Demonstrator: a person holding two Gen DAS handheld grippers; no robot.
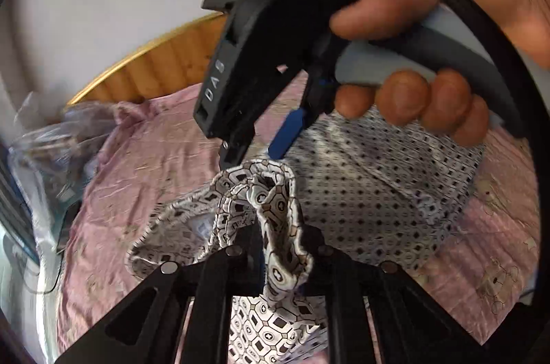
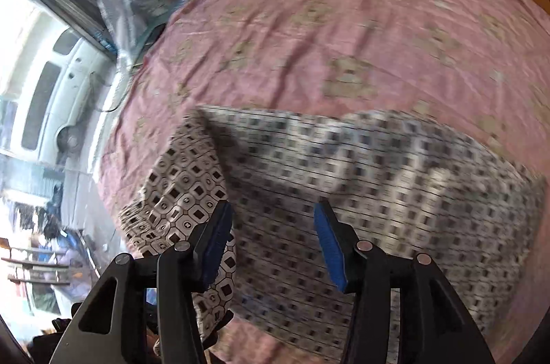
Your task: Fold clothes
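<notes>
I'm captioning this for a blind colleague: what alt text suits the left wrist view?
The left gripper pinches a bunched edge of the patterned garment above a pink bedsheet. A hand holds the right gripper just beyond.

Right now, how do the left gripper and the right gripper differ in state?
The left gripper is shut on a bunched edge of the patterned garment; the right gripper is open and holds nothing. Cloth hides the left one's pads; the right one's blue pads show. Both are over the pink bedsheet.
</notes>
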